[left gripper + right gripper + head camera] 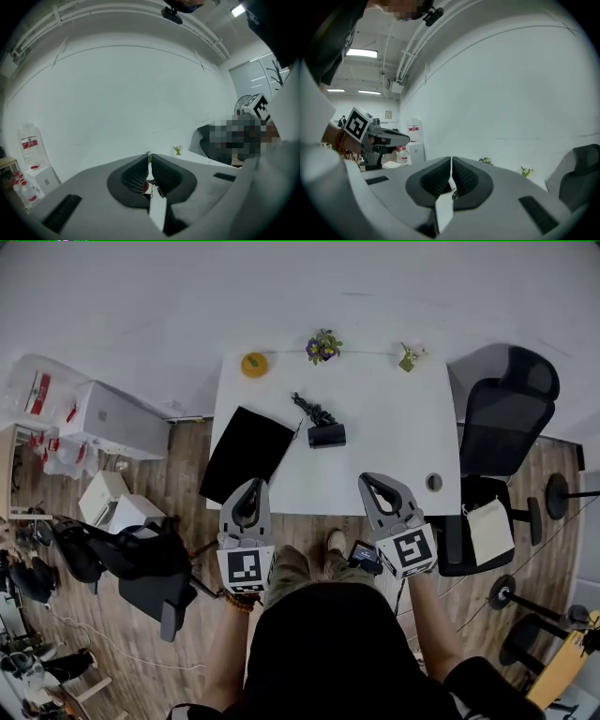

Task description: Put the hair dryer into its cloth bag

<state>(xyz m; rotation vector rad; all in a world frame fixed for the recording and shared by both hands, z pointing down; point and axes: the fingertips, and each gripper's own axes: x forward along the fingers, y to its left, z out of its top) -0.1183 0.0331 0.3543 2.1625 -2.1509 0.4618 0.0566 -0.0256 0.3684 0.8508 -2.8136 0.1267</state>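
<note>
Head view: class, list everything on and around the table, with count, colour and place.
table: one, white, centre
cloth bag: one, black, flat at the table's front left
hair dryer: one, black, mid-table, cord behind it
round object: one, yellow-orange, back left corner
flowering plant: one, purple and green, back edge
small plant: one, green, back right
office chair: one, black, right of table
left gripper: one, grey, shut, empty, front edge
right gripper: one, grey, shut, empty, front edge

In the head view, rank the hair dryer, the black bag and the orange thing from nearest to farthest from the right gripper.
1. hair dryer, just ahead and left of the right gripper.
2. black bag, farther left.
3. orange thing, far back left.
</note>
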